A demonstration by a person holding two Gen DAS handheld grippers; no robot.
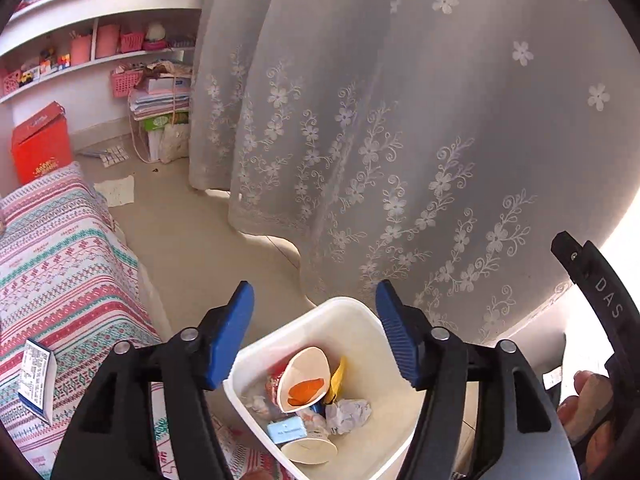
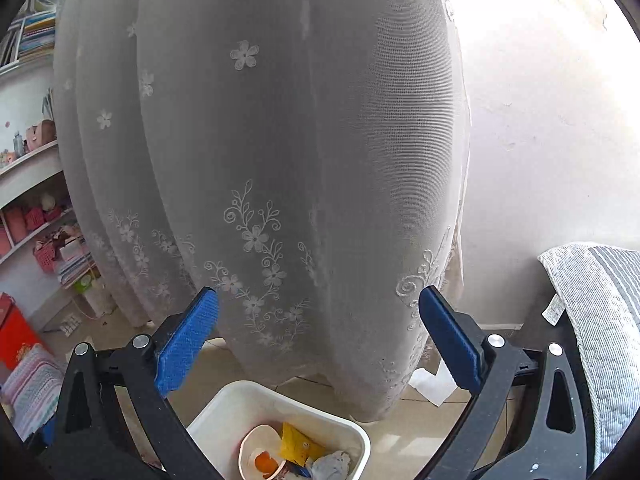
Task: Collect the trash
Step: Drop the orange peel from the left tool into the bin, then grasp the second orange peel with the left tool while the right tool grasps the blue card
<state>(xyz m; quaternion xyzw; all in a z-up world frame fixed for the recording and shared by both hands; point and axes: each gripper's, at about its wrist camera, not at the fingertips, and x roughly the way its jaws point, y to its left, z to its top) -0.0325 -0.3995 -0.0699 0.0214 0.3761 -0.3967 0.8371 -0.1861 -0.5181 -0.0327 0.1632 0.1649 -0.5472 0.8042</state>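
A white plastic bin (image 1: 352, 320) stands on the tiled floor below both grippers; it also shows in the right wrist view (image 2: 224, 412). It holds paper cups (image 1: 304, 376), a yellow wrapper (image 2: 296, 446), crumpled paper (image 1: 348, 414) and a small blue box (image 1: 286, 431). My left gripper (image 1: 316, 320) is open and empty above the bin. My right gripper (image 2: 320, 328) is open and empty, above and just behind the bin. A white paper scrap (image 2: 434, 384) lies on the floor by the curtain's hem. Another white scrap (image 1: 116, 190) lies on the floor farther off.
A white embroidered curtain (image 1: 400, 120) hangs right behind the bin. A bed with a striped patterned cover (image 1: 60, 260) is on the left, with a small box (image 1: 36, 380) on it. Shelves (image 1: 100, 60) and a red box (image 1: 40, 140) stand at the far left. A grey quilt (image 2: 600, 320) is on the right.
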